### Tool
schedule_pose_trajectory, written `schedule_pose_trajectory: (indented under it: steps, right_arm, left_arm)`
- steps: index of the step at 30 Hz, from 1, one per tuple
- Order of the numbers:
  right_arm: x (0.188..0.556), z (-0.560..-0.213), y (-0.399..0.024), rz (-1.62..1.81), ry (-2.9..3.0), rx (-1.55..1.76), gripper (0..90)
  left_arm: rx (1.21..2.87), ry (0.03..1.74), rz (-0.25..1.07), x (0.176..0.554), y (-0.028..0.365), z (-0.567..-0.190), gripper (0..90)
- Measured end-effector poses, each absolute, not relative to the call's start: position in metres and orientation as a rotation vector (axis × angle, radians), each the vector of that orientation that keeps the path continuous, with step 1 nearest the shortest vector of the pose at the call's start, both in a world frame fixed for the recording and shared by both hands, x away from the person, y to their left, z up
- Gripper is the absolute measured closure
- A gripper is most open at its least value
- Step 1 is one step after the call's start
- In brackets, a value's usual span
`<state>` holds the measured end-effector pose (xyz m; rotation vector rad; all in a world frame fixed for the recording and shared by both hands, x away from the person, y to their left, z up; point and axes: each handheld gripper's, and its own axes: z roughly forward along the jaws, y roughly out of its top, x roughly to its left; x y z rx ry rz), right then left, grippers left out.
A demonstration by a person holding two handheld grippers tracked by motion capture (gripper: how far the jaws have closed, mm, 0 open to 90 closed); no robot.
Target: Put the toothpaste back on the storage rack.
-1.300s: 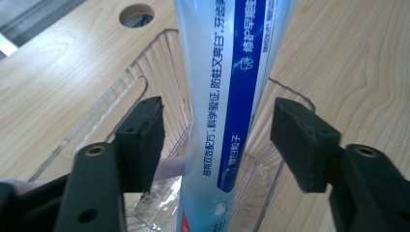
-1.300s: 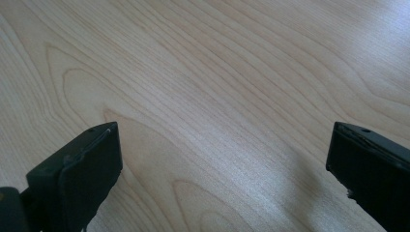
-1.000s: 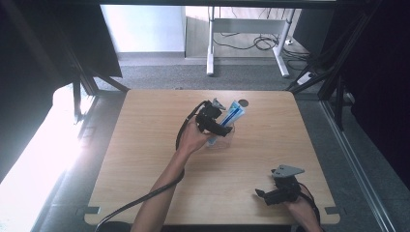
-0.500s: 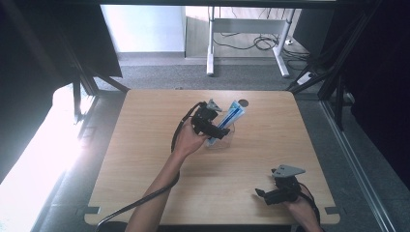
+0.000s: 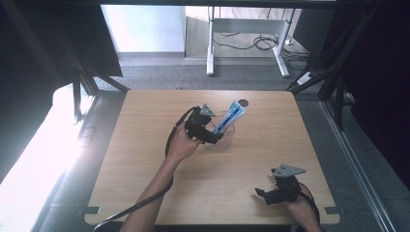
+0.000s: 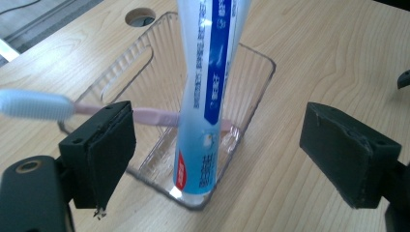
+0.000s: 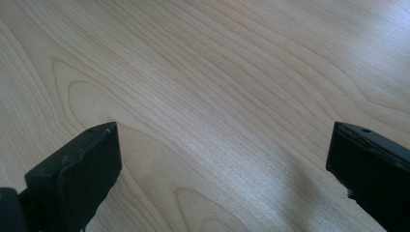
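Since a second ago our left gripper [image 6: 212,159] has drawn back a little toward us from the clear plastic container [image 6: 251,96], which sits near the far middle of the table [image 5: 145,183] beside a round hole [image 6: 140,17]. Its jaws are spread wide on either side of the container, gripping nothing. Inside stands a blue and white toothpaste tube [image 6: 208,96], cap end down and leaning over the far rim, and a pink toothbrush [image 6: 96,111] lies across it with its pale head over the left wall. Our right gripper [image 7: 222,174] rests near the table's near right corner, jaws likewise spread over bare wood.
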<state>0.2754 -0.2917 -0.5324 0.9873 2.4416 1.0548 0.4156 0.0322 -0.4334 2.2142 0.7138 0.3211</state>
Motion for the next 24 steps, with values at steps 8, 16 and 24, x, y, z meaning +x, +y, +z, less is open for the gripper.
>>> schedule_pose_trajectory:
  steps: [8,16,24]
  right_arm:
    - [0.275,-0.533,-0.291,1.048,2.447,0.986,0.0]
    - [0.275,-0.533,-0.290,1.042,2.446,0.981,0.0]
    - [0.274,-0.532,-0.290,1.043,2.437,0.976,0.0]
  left_arm:
    - [2.211,0.713,0.333,0.405,0.043,-0.437,13.1]
    - [2.202,0.724,0.327,0.396,0.052,-0.444,13.2]
    - [2.202,0.719,0.337,0.386,0.059,-0.447,13.2]
